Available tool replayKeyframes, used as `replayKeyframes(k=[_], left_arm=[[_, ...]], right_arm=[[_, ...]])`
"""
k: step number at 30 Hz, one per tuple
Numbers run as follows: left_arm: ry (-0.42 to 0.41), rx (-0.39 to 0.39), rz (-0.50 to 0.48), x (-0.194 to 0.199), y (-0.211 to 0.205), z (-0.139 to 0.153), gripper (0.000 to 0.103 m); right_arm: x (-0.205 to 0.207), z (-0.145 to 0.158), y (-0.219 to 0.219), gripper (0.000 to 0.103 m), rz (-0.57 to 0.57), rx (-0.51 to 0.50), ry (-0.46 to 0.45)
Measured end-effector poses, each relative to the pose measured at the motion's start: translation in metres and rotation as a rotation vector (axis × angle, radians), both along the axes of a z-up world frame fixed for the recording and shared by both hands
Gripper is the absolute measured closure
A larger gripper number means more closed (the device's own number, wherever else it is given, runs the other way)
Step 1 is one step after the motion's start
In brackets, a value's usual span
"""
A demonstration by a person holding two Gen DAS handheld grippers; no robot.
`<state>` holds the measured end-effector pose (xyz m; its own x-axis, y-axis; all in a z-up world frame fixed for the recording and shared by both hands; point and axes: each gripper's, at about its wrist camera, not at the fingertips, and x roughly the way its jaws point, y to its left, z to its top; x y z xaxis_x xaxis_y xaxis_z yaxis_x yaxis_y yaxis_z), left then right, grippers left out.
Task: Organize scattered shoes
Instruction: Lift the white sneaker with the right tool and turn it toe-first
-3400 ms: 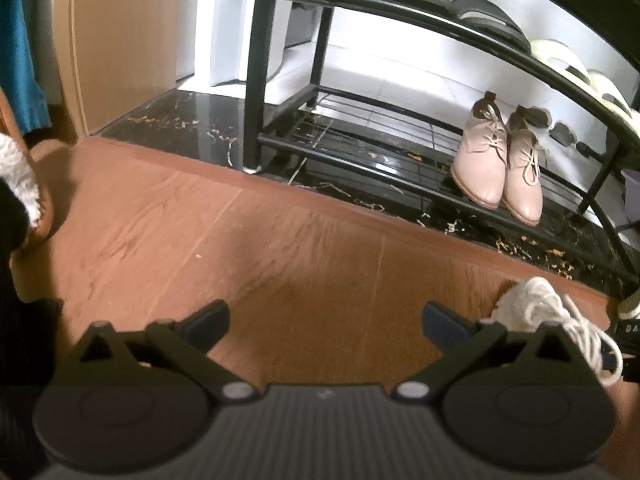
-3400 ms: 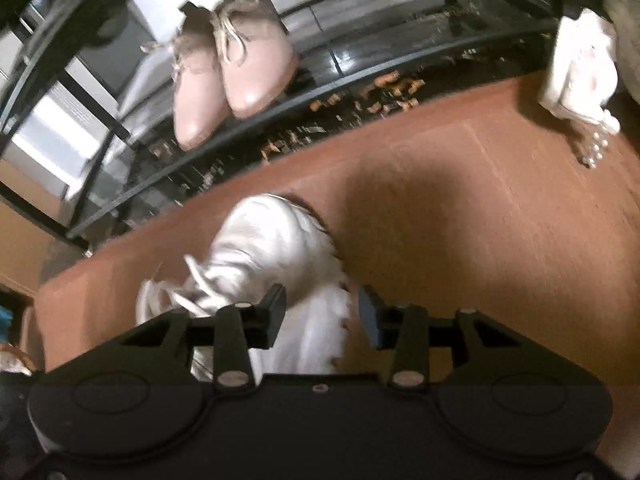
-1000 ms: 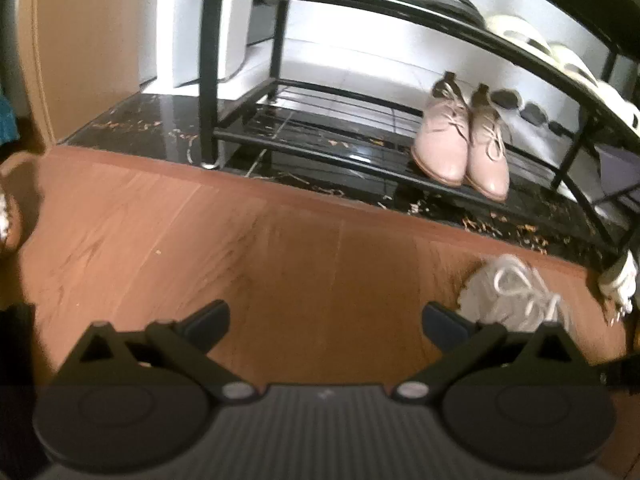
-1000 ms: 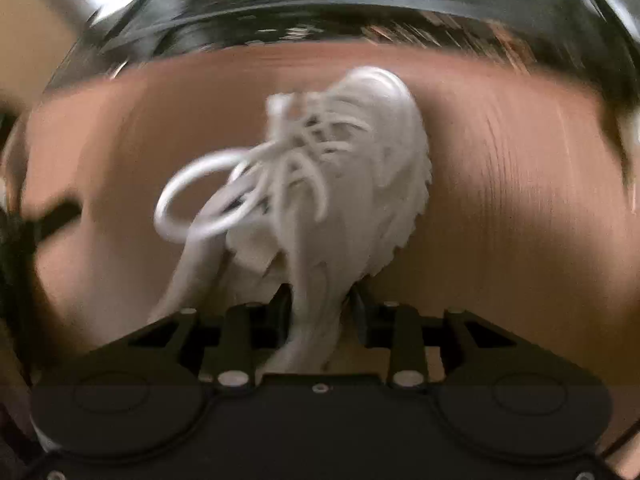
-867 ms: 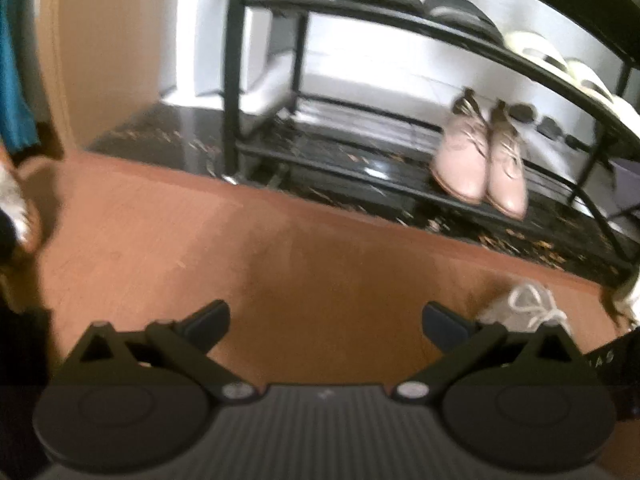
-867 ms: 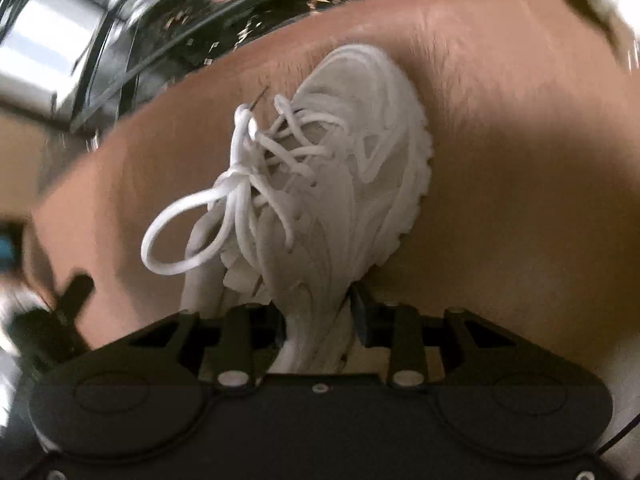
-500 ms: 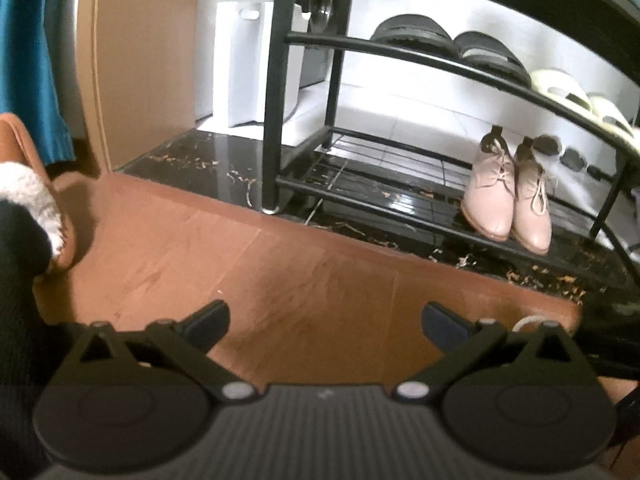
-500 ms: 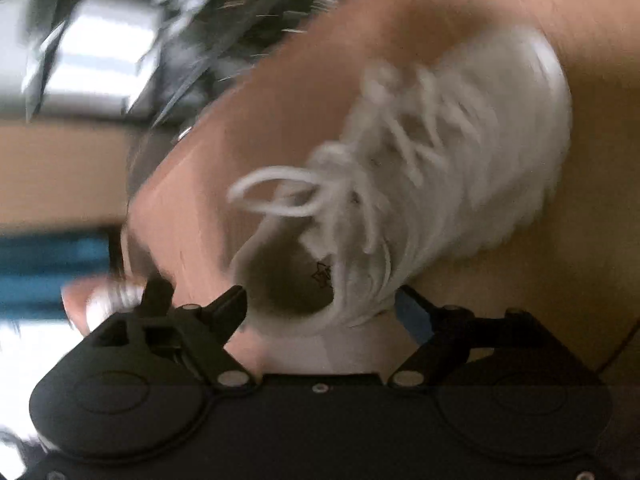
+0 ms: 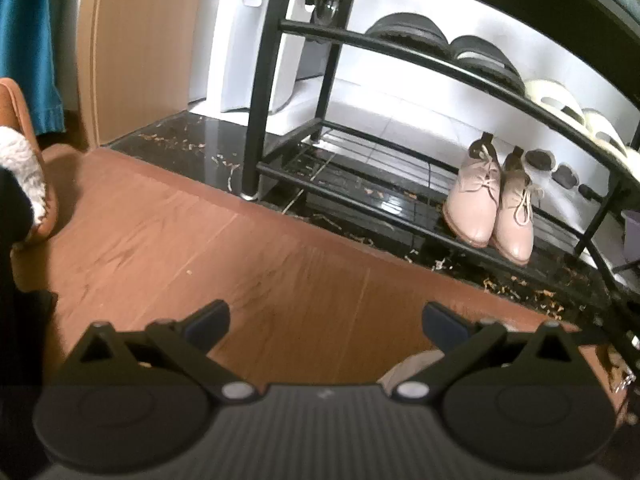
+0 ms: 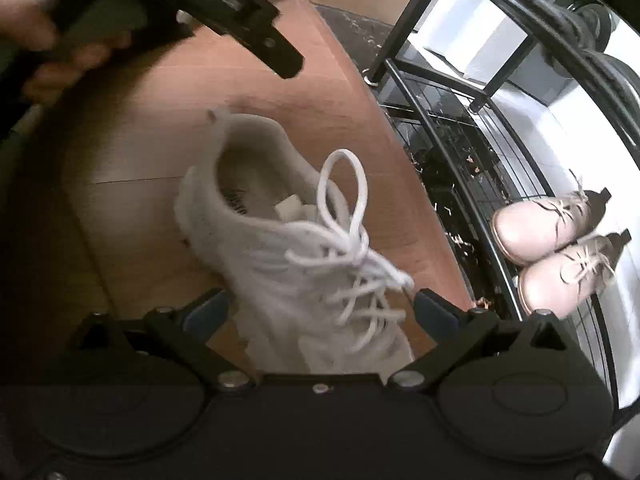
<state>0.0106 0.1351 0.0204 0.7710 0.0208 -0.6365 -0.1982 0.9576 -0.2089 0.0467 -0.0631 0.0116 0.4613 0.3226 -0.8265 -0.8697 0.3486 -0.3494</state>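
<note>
While the white sneaker [image 10: 292, 264] lies on the wood floor [image 9: 168, 248] between the right gripper [image 10: 322, 308]'s wide fingers, untouched, it looks soft and light, laces floppy; pinch its stiff heel rim. Only the left view shows the left gripper [image 9: 326, 320] wide and empty.

This is a home entryway. A black metal shoe rack [image 9: 400, 184] stands on dark tile beside a wood floor [image 9: 200, 248], holding pink shoes [image 9: 492, 204] and slippers [image 9: 452, 46], with a wooden door [image 9: 140, 48] nearby.
</note>
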Motion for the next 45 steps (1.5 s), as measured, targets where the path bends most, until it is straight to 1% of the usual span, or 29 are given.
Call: replayKeyframes(k=[2,4,7,9,10,12,13,15,17,18,19,21,22,23,24,26,27,29,30,32,33,35,36,37,38,40,44,45], left_arm=[[0.01,-0.007,0.01,0.001,0.003,-0.002,0.001],[0.019,-0.016,0.021,0.003,0.007,-0.003,0.001],[0.021,-0.026,0.043,0.003,0.012,-0.003,0.001],[0.018,-0.032,0.05,0.003,0.014,-0.003,0.001],[0.018,-0.036,0.053,0.004,0.015,-0.003,0.001],[0.017,-0.045,0.062,0.004,0.018,-0.002,0.001],[0.017,-0.047,0.066,0.004,0.018,-0.002,0.001],[0.013,-0.047,0.086,0.004,0.02,-0.001,0.001],[0.008,-0.042,0.106,0.003,0.024,0.001,0.001],[0.008,-0.04,0.115,0.003,0.025,0.001,0.001],[0.009,-0.039,0.122,0.002,0.027,0.0,0.001],[0.013,-0.037,0.134,0.001,0.03,0.0,0.001],[0.015,-0.038,0.138,0.001,0.031,-0.001,0.001],[0.019,-0.04,0.145,0.0,0.034,-0.001,0.001],[0.022,-0.044,0.15,0.0,0.036,-0.001,0.001],[0.021,-0.058,0.164,-0.001,0.04,-0.001,0.001],[0.02,-0.066,0.171,-0.001,0.041,-0.001,0.001],[0.022,-0.079,0.176,0.0,0.042,-0.001,0.001],[0.023,-0.081,0.174,0.001,0.041,-0.002,0.001],[0.028,-0.072,0.155,0.004,0.036,-0.002,0.001],[0.03,-0.068,0.146,0.004,0.034,-0.003,0.001],[0.03,-0.049,0.118,0.004,0.027,-0.003,0.001],[0.03,-0.038,0.109,0.003,0.025,-0.003,0.001],[0.031,-0.025,0.099,0.003,0.023,-0.003,0.001],[0.031,-0.012,0.089,0.002,0.02,-0.003,0.001],[0.032,0.001,0.081,0.001,0.019,-0.003,0.001],[0.041,-0.025,0.112,0.002,0.025,-0.004,0.001],[0.047,-0.029,0.121,0.003,0.026,-0.004,0.001]], right_arm=[[0.002,-0.005,0.007,0.001,0.028,-0.019,-0.005],[0.006,-0.022,0.014,0.0,0.058,-0.074,0.012],[0.006,-0.045,0.015,0.0,0.034,-0.135,0.007],[0.006,-0.049,0.015,0.003,-0.012,-0.13,0.013],[0.006,-0.047,0.018,0.005,-0.062,-0.122,0.023],[0.009,-0.041,0.026,0.01,-0.221,-0.087,0.05],[0.012,-0.038,0.028,0.011,-0.3,-0.05,0.069],[0.021,-0.028,0.031,0.012,-0.557,0.073,0.136],[0.029,-0.019,0.031,0.012,-0.75,0.187,0.207],[0.033,-0.015,0.03,0.01,-0.854,0.262,0.258],[0.037,-0.012,0.026,0.005,-0.932,0.336,0.306],[0.045,-0.009,0.014,0.003,-1.002,0.48,0.392],[0.05,-0.007,0.009,0.005,-1.017,0.537,0.424],[0.055,-0.004,0.003,0.005,-0.996,0.573,0.434],[0.059,0.001,-0.004,0.005,-0.961,0.6,0.419],[0.063,0.009,-0.02,0.003,-0.888,0.615,0.341],[0.063,0.012,-0.027,0.002,-0.843,0.606,0.309],[0.057,0.009,-0.037,0.001,-0.716,0.528,0.268],[0.049,0.005,-0.037,0.001,-0.642,0.468,0.254],[0.032,-0.007,-0.034,0.001,-0.528,0.362,0.243],[0.024,-0.014,-0.033,0.001,-0.494,0.329,0.24],[0.011,-0.029,-0.034,0.002,-0.509,0.327,0.253],[0.011,-0.038,-0.034,0.008,-0.541,0.331,0.287],[0.011,-0.044,-0.033,0.017,-0.57,0.33,0.32],[0.009,-0.05,-0.032,0.017,-0.594,0.332,0.333],[0.003,-0.054,-0.028,0.017,-0.632,0.347,0.307],[-0.009,-0.051,-0.008,0.019,-0.788,0.366,0.331],[-0.012,-0.049,-0.003,0.019,-0.821,0.391,0.351]])
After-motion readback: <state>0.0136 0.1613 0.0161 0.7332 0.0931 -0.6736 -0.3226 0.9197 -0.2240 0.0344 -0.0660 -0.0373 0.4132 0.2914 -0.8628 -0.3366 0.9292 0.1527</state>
